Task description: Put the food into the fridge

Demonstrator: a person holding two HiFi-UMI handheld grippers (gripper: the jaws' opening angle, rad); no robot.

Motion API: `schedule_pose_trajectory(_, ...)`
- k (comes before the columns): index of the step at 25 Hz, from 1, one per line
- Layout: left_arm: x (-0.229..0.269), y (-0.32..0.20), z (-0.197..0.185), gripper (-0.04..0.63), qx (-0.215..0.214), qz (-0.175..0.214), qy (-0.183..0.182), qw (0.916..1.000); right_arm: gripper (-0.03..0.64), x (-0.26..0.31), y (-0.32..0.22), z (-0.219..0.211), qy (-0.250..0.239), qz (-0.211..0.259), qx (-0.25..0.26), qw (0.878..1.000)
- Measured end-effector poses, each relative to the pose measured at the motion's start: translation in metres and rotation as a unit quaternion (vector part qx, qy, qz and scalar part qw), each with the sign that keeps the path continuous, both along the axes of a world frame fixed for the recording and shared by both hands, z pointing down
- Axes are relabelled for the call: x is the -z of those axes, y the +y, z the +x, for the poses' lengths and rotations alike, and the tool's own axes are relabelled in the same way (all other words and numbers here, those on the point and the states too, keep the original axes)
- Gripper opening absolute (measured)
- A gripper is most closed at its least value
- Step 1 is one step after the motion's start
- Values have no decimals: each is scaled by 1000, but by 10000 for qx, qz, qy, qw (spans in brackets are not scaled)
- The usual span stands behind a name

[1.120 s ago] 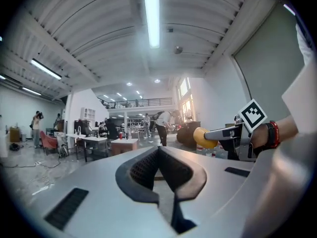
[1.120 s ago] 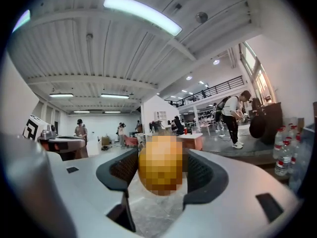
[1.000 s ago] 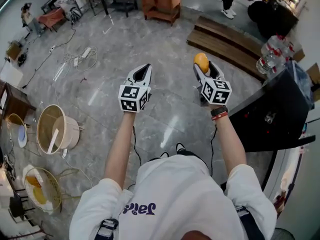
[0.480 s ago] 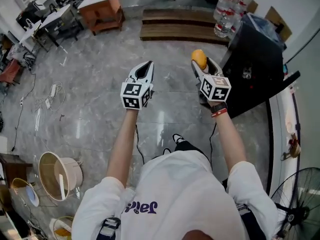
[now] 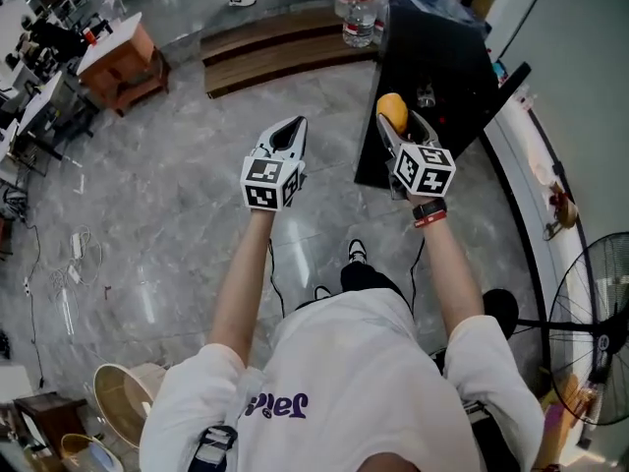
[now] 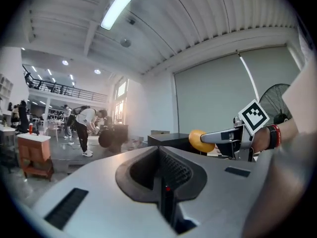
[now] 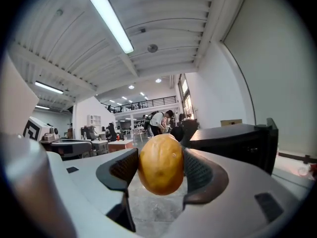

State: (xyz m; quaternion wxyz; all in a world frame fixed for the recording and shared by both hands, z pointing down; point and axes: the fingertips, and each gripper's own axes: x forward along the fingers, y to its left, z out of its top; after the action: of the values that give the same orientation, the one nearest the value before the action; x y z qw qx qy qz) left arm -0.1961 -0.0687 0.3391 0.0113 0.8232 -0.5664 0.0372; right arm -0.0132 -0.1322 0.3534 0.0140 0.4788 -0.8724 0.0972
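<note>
right gripper [image 5: 397,126] pinches a yellow fruit [image 5: 393,111] in mid-air, in front of the black cabinet [image 5: 442,47]. left gripper [image 5: 288,131], jaws pressed together, is empty, alongside.

Turned rightward: the black boxy cabinet [image 5: 442,57], at the far right edge a second ago, now sits directly ahead of my right gripper [image 5: 398,131] and its round orange-yellow fruit [image 5: 392,112], and a black standing fan [image 5: 590,293] has entered view.
</note>
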Motion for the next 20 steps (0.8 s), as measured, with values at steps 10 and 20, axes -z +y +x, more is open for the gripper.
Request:
schedule_pose_trajectory(10,-17,-33,104,18,-916,-22,-58,9958,302,-37,-9,86,-63,-256,-738,9969)
schedule_pose_trajectory(20,-54,-86,166,18,-1215,-228,7,9923,302,-86,-64,126,-88,-672,-786,9946)
